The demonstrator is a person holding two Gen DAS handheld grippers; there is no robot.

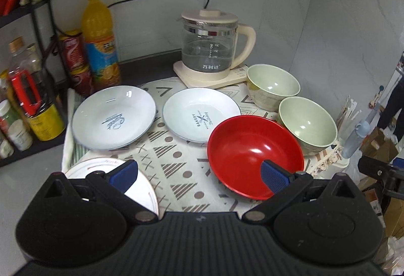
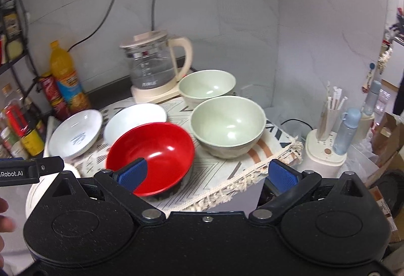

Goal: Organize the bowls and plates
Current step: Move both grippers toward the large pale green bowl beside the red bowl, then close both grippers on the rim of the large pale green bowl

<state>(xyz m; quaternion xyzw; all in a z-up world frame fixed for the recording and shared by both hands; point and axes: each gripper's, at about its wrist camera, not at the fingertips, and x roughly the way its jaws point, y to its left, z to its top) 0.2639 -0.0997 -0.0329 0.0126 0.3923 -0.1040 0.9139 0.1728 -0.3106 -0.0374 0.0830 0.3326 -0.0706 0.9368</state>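
Observation:
On the patterned mat (image 1: 176,165) lie two white plates (image 1: 113,117) (image 1: 200,114), a red bowl (image 1: 252,149) and two pale green bowls (image 1: 272,89) (image 1: 306,123). A white plate with a thin rim (image 1: 144,187) sits at the near left, under my left gripper (image 1: 199,175). That gripper is open; its right finger hovers over the red bowl's near rim. My right gripper (image 2: 212,175) is open too, above the mat's fringed edge, its left finger over the red bowl (image 2: 156,144). The green bowls (image 2: 227,124) (image 2: 207,85) stand beyond it.
A glass kettle (image 1: 212,44) on a cream base stands at the back against the wall. Bottles and cans (image 1: 101,41) crowd the left side by a black rack. A cream holder with straws and a blue bottle (image 2: 328,139) sits right of the mat. A hand (image 2: 5,220) shows at far left.

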